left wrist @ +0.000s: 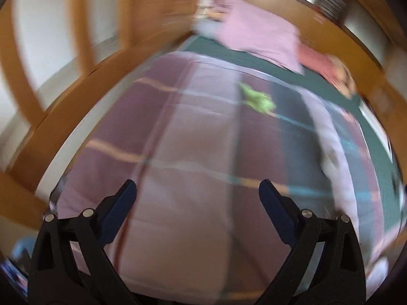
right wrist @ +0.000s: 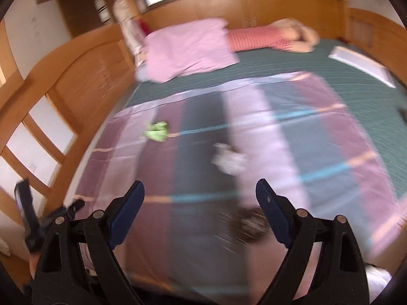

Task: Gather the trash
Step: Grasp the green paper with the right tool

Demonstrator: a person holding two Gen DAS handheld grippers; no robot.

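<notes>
While both views are smeared by blur, the trash can be picked out on the bed: a crumpled green scrap (right wrist: 156, 131) lies on the plaid blanket (right wrist: 330, 137) toward its left edge, and a crumpled white wad (right wrist: 229, 161) sits nearer the middle, just ahead of the right tongs (right wrist: 200, 198). A darker, blurred lump (right wrist: 250, 222) lies close beside the right tongs' right finger; what it is cannot be told. In the left wrist view the green scrap (left wrist: 258, 99) lies well ahead of the left tongs (left wrist: 198, 198), up and to the right.

Both tongs are spread wide with nothing between their fingers, which suits an approach: released jaws ready to drop over loose paper. Each points down at the blanket (left wrist: 178, 152), probably so the fingers can straddle a piece from above.

Beyond the blanket lies a green bedspread (right wrist: 292, 68), with a pink pillow (right wrist: 188, 48), a red-striped cushion or toy (right wrist: 254, 38) and a flat white item (right wrist: 361, 64) on it. Wooden panelling (right wrist: 84, 58) rings the bed.
</notes>
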